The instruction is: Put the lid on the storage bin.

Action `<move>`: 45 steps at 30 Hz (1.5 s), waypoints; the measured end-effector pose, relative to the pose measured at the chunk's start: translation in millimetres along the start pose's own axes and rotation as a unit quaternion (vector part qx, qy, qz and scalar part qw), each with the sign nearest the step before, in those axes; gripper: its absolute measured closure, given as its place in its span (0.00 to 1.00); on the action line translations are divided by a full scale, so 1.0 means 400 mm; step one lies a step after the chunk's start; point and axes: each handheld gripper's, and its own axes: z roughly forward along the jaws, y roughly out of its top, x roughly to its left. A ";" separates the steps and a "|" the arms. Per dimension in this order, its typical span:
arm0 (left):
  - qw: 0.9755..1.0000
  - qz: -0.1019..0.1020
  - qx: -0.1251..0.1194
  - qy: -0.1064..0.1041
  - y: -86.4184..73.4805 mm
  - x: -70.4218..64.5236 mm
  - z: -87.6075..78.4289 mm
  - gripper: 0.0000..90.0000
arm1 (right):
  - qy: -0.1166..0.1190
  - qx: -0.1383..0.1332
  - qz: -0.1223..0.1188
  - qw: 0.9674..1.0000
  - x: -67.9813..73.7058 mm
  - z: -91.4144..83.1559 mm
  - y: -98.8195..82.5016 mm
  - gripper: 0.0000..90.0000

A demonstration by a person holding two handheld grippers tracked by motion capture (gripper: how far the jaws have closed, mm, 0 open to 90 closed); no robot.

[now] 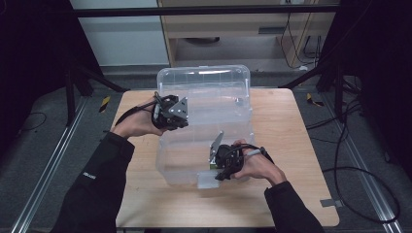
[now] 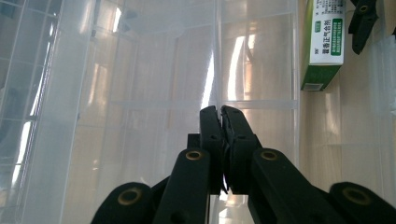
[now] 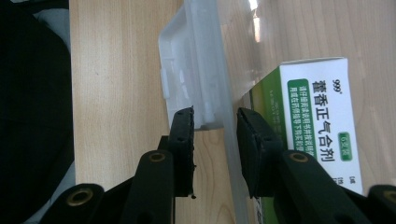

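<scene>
Left gripper [image 2: 219, 114] jaws pinched together on the clear plastic bin's [image 1: 204, 80] wall to steady it; right gripper [image 3: 215, 122] jaws apart astride the near wall beside green-white medicine box [image 3: 317, 116]

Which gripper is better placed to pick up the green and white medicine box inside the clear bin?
Right, probably. The right gripper straddles the clear bin wall at the near edge, the medicine box just beside its inner jaw. The left gripper is shut on the far-side wall, with the box farther off.
</scene>
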 end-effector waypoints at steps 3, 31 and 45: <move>1.000 -0.002 -0.005 -0.001 -0.004 -0.008 -0.002 0.97 | 0.000 -0.001 -0.002 1.000 -0.001 0.000 0.000 0.76; 1.000 -0.006 -0.013 -0.009 -0.016 -0.081 -0.009 0.97 | -0.014 -0.008 0.000 1.000 0.010 -0.002 -0.005 0.75; 1.000 -0.011 -0.013 -0.016 -0.017 -0.103 -0.007 0.96 | -0.020 -0.010 0.000 1.000 0.014 -0.003 -0.006 0.75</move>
